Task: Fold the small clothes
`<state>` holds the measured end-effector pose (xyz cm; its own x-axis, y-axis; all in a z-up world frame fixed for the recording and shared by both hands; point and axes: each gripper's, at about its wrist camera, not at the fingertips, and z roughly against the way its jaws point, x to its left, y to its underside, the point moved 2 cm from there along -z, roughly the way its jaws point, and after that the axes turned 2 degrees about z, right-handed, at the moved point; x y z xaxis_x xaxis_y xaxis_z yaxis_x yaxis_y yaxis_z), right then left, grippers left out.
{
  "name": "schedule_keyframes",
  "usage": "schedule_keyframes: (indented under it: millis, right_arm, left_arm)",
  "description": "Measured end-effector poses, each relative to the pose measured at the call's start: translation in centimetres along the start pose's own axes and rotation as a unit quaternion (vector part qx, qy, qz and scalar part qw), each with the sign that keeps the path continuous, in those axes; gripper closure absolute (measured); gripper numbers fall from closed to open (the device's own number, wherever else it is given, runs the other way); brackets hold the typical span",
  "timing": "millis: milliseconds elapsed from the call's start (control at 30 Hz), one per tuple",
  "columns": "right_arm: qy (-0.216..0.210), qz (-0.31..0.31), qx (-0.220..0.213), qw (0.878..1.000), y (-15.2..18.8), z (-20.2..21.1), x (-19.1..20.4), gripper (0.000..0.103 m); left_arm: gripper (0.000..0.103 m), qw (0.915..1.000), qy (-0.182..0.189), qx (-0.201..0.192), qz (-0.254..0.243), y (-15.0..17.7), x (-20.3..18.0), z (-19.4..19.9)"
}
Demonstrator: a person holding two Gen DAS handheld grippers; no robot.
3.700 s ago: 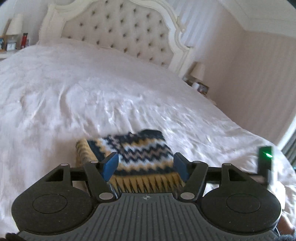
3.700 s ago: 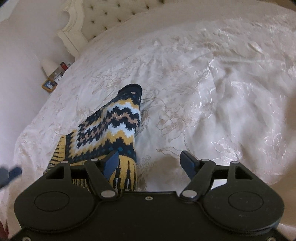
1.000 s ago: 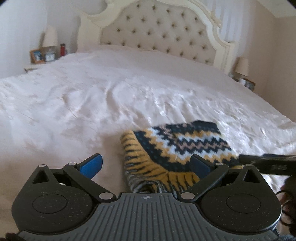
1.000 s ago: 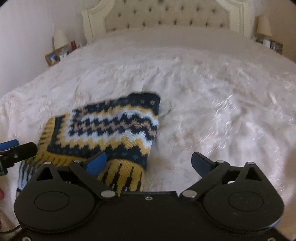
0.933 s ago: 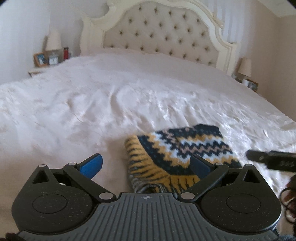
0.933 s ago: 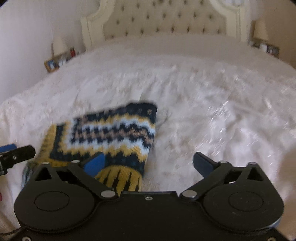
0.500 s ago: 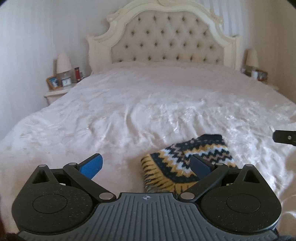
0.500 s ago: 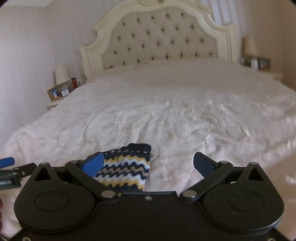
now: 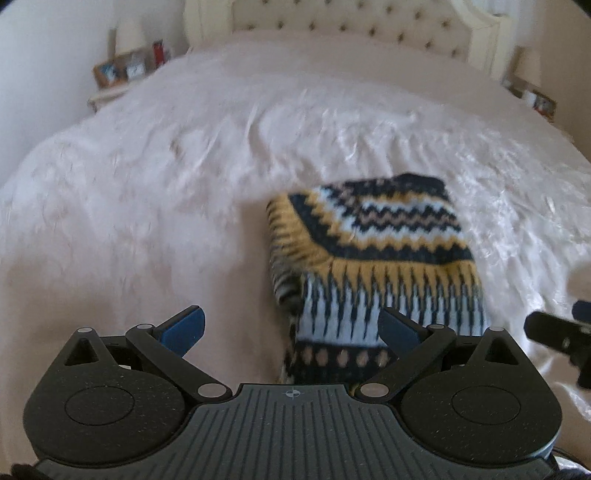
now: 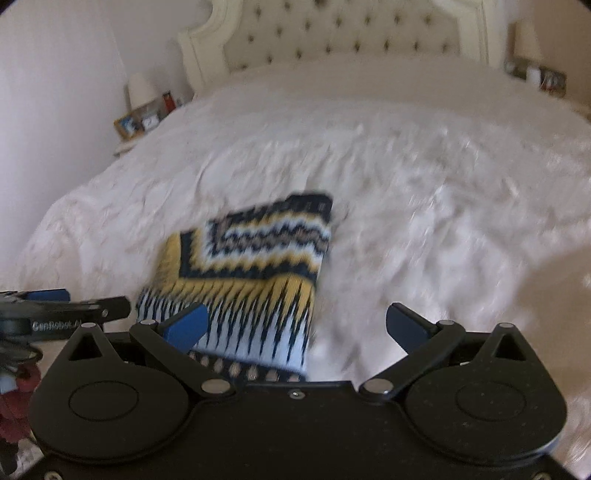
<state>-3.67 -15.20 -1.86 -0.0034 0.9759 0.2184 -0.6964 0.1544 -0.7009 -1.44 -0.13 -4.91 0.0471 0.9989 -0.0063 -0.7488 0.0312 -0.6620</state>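
Note:
A folded knit garment in navy, yellow and pale blue zigzags lies flat on the white bed. My left gripper is open and empty, just short of its near left corner, its right finger over the near edge. The garment also shows in the right wrist view. My right gripper is open and empty at its near right corner, with the left finger over the fringe pattern. Both views are motion-blurred.
A tufted cream headboard stands at the far end. A nightstand with a lamp, photo frame and red bottle is at the far left, another with frames at the far right. The other gripper shows at each view's edge.
Both grippers have dropped back down toward the garment after lifting away; it now looms larger and closer in both views. Both stay open. The garment has not moved.

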Motion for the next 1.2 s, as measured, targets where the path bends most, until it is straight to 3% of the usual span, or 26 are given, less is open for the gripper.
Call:
schedule_keyframes:
  millis: [333,1200]
  right_arm:
    - [0.024,0.018,0.039,0.999,1.7,-1.4,0.5,0.001]
    - [0.031,0.003,0.064,0.997,1.7,-2.4,-0.2,0.001]
  left_arm:
    - [0.002,0.9990,-0.021,0.038,0.011,1.7,0.7,-1.1]
    - [0.002,0.9980,-0.016,0.062,0.000,2.2,0.4,-1.9]
